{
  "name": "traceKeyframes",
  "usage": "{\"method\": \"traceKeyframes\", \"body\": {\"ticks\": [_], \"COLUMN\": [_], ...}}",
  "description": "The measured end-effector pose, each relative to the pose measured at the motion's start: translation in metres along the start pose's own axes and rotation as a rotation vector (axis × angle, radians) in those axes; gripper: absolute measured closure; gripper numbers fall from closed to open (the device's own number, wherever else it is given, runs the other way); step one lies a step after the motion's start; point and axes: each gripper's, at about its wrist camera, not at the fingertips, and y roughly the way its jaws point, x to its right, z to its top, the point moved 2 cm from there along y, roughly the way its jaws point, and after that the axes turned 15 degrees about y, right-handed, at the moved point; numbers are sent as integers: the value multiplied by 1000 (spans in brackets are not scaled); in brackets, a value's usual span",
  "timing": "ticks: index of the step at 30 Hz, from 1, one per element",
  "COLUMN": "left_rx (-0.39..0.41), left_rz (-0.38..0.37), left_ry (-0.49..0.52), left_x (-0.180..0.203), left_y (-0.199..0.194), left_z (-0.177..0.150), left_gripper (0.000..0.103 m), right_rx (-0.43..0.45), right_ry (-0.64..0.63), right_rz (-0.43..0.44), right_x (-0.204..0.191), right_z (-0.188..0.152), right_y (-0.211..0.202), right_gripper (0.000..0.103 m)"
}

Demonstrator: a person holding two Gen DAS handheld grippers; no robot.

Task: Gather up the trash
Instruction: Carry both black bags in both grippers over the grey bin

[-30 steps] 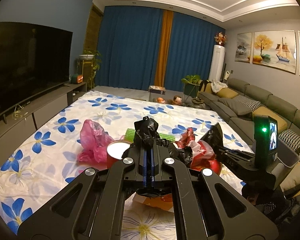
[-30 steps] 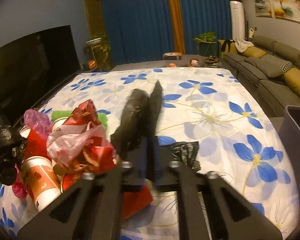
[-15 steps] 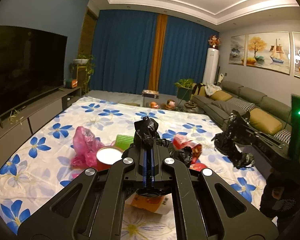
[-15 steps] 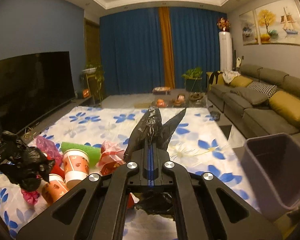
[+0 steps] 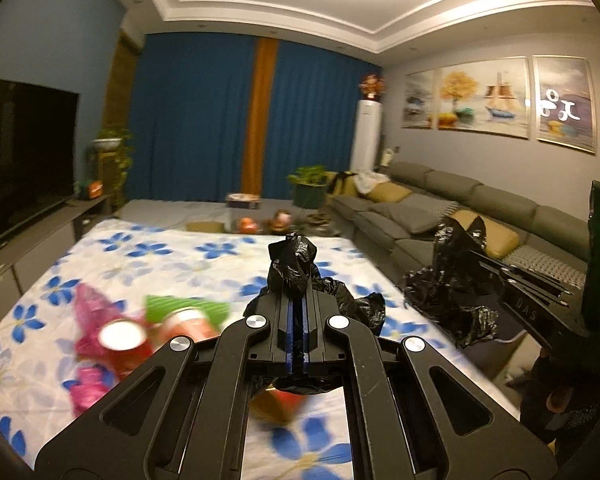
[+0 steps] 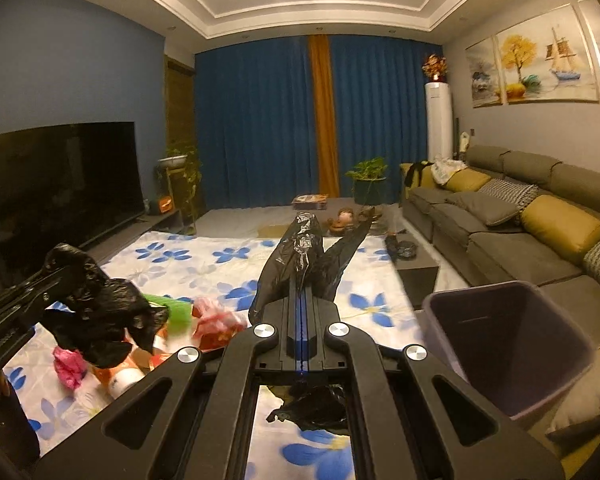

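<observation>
A black trash bag (image 5: pixel 292 264) hangs stretched between both grippers above the floral sheet (image 5: pixel 160 256). My left gripper (image 5: pixel 296 300) is shut on one bunched edge of it. My right gripper (image 6: pixel 302 280) is shut on another edge of the bag (image 6: pixel 300 248), and a flap hangs below its frame. In the left wrist view the right gripper (image 5: pixel 466 246) stands to the right, level with mine. Loose trash lies on the sheet: red paper cups (image 5: pixel 122 338), a pink bag (image 5: pixel 92 304), a green piece (image 6: pixel 176 308) and a red-and-white wrapper (image 6: pixel 216 322).
A grey-purple bin (image 6: pixel 512 344) stands open at the sheet's right edge, beside the grey sofa (image 6: pixel 500 216). A dark low table (image 6: pixel 416 272) sits past the sheet. A large TV (image 6: pixel 60 176) on its cabinet lines the left wall. Potted plants stand by the curtains.
Both grippers have risen with the black bag still held, and the trash pile sits lower in both views. The right gripper has swung away from the pile towards the bin side.
</observation>
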Motion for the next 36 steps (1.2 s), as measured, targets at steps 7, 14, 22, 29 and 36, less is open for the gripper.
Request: {"method": "traceKeyframes", "body": {"ticks": [7, 14, 22, 29, 36], "left_rx": [41, 103, 94, 82, 60], "left_rz": [-113, -222, -311, -341, -357], "left_ry": [61, 81, 97, 113, 105], "left_x": [63, 130, 197, 212, 226], "left_y": [25, 57, 108, 133, 154], "left_z": [28, 57, 63, 53, 50], "left_gripper": [101, 101, 101, 101, 100], "right_rx": [63, 126, 147, 138, 121], "right_ry": [7, 30, 79, 133, 161], "right_rz": [-101, -245, -308, -307, -311], "right_x": [47, 104, 150, 174, 184], "right_z": [20, 41, 47, 42, 44], "right_y": [-25, -38, -31, -25, -14], "right_gripper": [102, 102, 102, 102, 102]}}
